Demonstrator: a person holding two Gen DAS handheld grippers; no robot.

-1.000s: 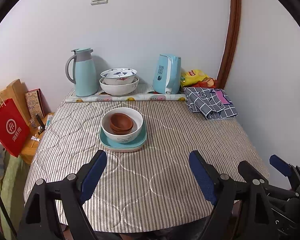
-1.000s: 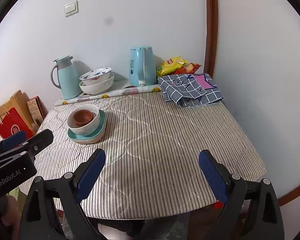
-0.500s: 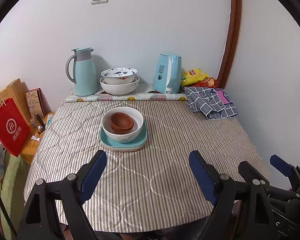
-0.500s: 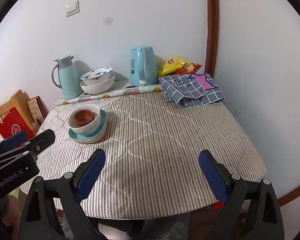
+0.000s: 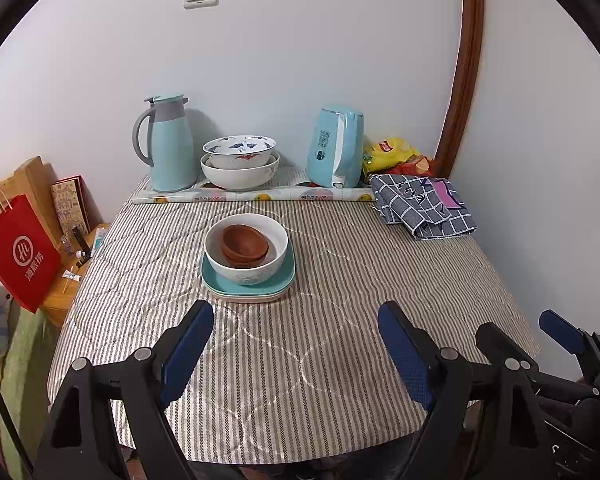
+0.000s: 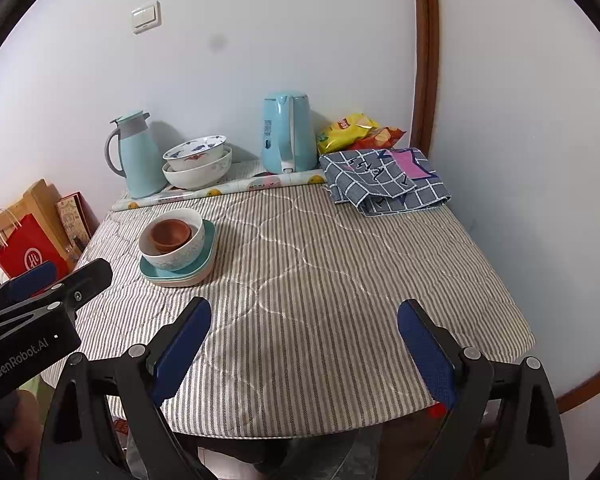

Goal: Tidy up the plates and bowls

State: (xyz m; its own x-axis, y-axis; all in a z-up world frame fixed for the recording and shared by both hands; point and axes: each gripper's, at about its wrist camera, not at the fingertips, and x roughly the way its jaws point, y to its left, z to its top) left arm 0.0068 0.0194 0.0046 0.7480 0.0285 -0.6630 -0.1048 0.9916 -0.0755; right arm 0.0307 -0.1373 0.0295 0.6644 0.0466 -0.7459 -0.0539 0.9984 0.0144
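At the left of the table [image 5: 340,360], ahead of the left gripper [image 5: 295,344], stands the nested stack: two small brown bowls [image 5: 243,245] one inside the other, sitting in a white bowl [image 5: 247,254], which rests on a teal plate [image 5: 283,280] with a paler plate just showing beneath it. From the left gripper the stack lies straight ahead and slightly to the left, up the table toward the wall, near but not touching. That gripper stands wide, nothing between its blue pads, both over bare striped cloth.

Further back, against the wall, a patterned bowl [image 5: 239,151] sits inside a larger white bowl [image 5: 239,174], between the thermos jug [image 5: 169,144] and the kettle [image 5: 336,146].

From the right gripper [image 6: 304,344] the same stack [image 6: 175,246] lies well off to the left and ahead, with the left gripper's body between. The right gripper is also spread wide and empty, over the open middle of the table.

The stack is round, so no long axis governs the approach; what matters is the rim. My judgement is that the left hand is clearly the nearer one and would reach the stack by going forward with a slight leftward drift
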